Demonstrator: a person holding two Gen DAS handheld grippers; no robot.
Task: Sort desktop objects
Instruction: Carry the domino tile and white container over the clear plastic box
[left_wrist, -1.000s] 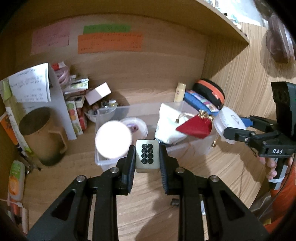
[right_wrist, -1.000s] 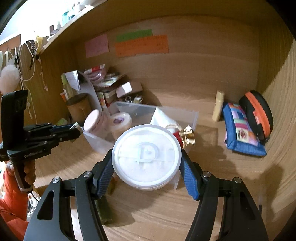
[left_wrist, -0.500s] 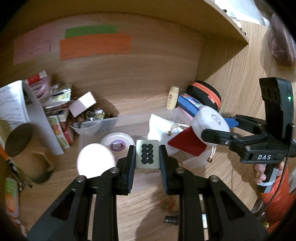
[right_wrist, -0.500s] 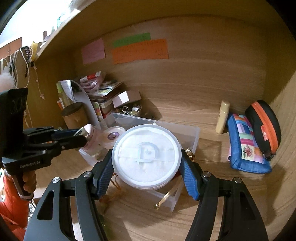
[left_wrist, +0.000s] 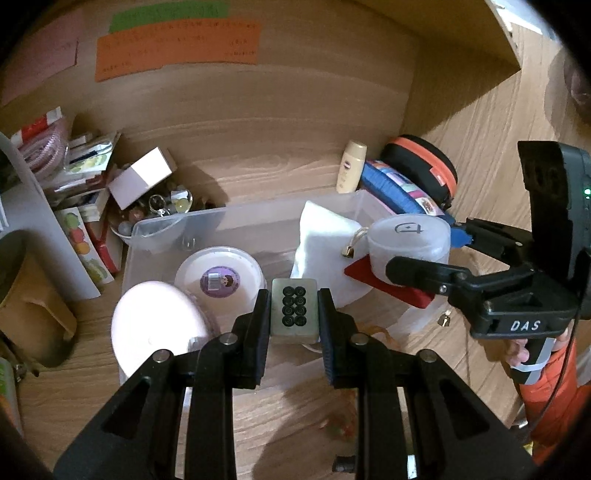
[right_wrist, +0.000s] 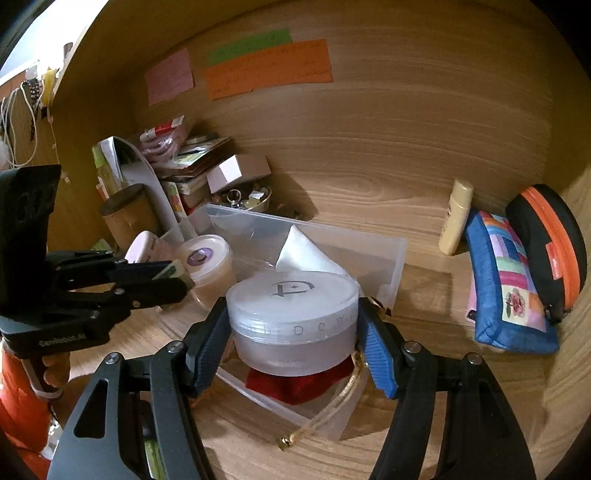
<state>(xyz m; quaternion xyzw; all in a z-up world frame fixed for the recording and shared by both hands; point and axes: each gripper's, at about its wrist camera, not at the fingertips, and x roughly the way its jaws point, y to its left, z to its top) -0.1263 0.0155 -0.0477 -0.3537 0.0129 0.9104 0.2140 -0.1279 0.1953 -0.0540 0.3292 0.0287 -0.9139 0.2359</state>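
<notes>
The left gripper (left_wrist: 294, 314) was clamped on a small, hard tile (left_wrist: 294, 309), and the right gripper (right_wrist: 293, 325) pinched the frosted jar's (right_wrist: 293, 315) smooth, probably slippery sides, above the clear bin (right_wrist: 397, 258); both looked rigid, light.

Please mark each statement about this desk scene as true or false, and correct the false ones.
1. The left tongs grip a small grey tile with eight black circles. True.
2. The right tongs are empty. False: they grip a round frosted plastic jar.
3. The clear plastic bin holds a white pouch. True.
4. The pale yellow bottle lies inside the bin. False: it stands outside, against the wooden back wall.
</notes>
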